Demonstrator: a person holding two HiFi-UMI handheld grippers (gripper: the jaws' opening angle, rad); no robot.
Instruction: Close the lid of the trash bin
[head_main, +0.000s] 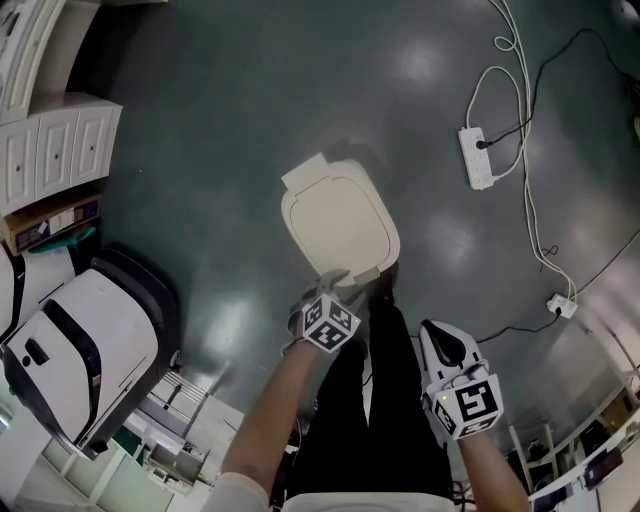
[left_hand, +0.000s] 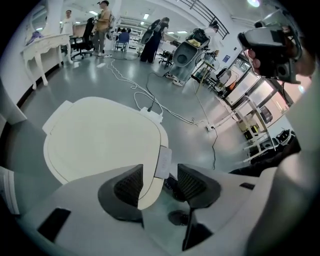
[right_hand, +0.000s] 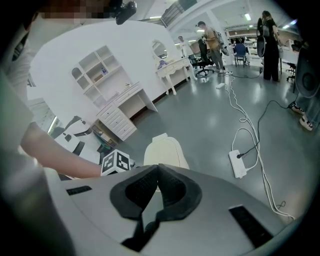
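The trash bin's cream lid (head_main: 338, 220) lies flat on the bin on the grey floor, its hinge tab at the far side. My left gripper (head_main: 338, 284) hangs over the lid's near edge. In the left gripper view this gripper (left_hand: 159, 182) is open, with the lid (left_hand: 100, 140) just beyond it. The lid's small front tab (left_hand: 162, 162) sits in the gap, and neither of the dark pads (left_hand: 129, 186) touches it. My right gripper (head_main: 436, 336) is held back at the lower right, away from the bin. Its jaws (right_hand: 157, 175) are shut on nothing, and the lid (right_hand: 165, 152) shows beyond them.
A white power strip (head_main: 478, 157) with trailing cables lies on the floor at the right. White drawers (head_main: 55, 140) and a white and black machine (head_main: 80, 340) stand at the left. The person's dark trouser legs (head_main: 385, 400) are just behind the bin. Other people stand far off (left_hand: 102, 20).
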